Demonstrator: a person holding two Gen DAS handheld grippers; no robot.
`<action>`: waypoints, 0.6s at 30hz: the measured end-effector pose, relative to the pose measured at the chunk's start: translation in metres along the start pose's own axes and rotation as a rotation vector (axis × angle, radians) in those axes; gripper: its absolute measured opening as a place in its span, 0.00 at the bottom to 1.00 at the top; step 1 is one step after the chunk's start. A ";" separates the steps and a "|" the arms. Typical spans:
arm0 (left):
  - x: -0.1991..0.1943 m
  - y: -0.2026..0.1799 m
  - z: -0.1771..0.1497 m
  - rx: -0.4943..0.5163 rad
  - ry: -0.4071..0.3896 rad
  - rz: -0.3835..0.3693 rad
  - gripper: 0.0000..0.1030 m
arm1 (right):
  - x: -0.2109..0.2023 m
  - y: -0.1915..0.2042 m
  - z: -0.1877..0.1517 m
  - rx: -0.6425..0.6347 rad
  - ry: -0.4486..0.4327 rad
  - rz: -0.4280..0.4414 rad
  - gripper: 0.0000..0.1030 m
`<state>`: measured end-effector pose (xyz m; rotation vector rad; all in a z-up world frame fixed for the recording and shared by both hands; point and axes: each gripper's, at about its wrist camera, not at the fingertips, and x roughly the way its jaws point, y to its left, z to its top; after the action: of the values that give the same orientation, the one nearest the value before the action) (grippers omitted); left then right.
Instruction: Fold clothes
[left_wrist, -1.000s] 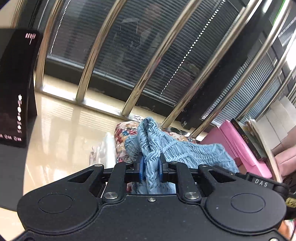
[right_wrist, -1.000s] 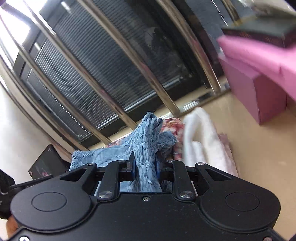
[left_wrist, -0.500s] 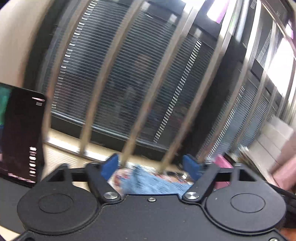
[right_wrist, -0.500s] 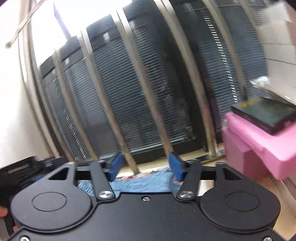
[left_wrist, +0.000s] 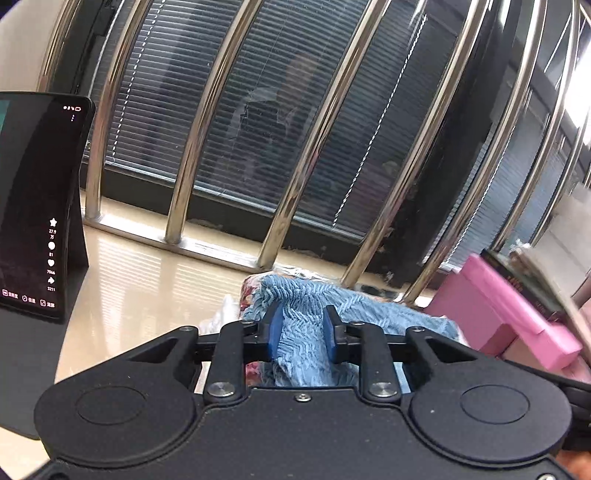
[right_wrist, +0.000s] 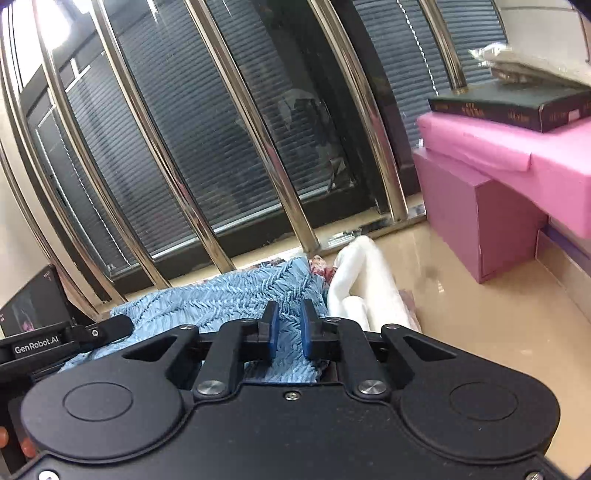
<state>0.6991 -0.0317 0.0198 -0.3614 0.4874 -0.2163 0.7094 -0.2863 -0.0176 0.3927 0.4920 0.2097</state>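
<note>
A blue ribbed knit cloth (left_wrist: 369, 306) lies spread on a floral garment (left_wrist: 251, 291) on the shiny beige sill. My left gripper (left_wrist: 303, 325) is low over its left end. A ridge of the knit stands between its blue pads, and the jaws are closing without a clear pinch. In the right wrist view the same blue cloth (right_wrist: 221, 295) runs off to the left. My right gripper (right_wrist: 289, 325) sits at its right end, its jaws closing to a narrow gap with a fold of the knit pinched in it.
A white garment (right_wrist: 362, 280) lies just right of the pile, over the floral garment (right_wrist: 317, 266). Pink boxes (right_wrist: 480, 221) with a dark book (right_wrist: 509, 107) stand to the right. A lit phone on a stand (left_wrist: 37, 206) is at the left. Steel window bars (left_wrist: 192, 147) close off the back.
A second ago both grippers held bunched blue cloth. Half a second ago both stood wide open and tilted up, the cloth lying low. Now both are back down on it with narrower jaws.
</note>
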 end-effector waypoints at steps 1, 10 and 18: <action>-0.005 0.000 0.002 -0.016 -0.011 0.000 0.49 | -0.006 0.002 0.002 0.002 -0.012 0.012 0.27; -0.062 -0.003 0.004 -0.028 -0.114 0.101 1.00 | -0.063 0.030 0.003 -0.125 -0.086 0.033 1.00; -0.109 -0.003 -0.018 0.013 -0.054 0.196 1.00 | -0.109 0.054 -0.024 -0.232 -0.070 -0.082 1.00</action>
<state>0.5962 -0.0085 0.0516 -0.3041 0.4646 -0.0193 0.5977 -0.2610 0.0314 0.1523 0.4084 0.1706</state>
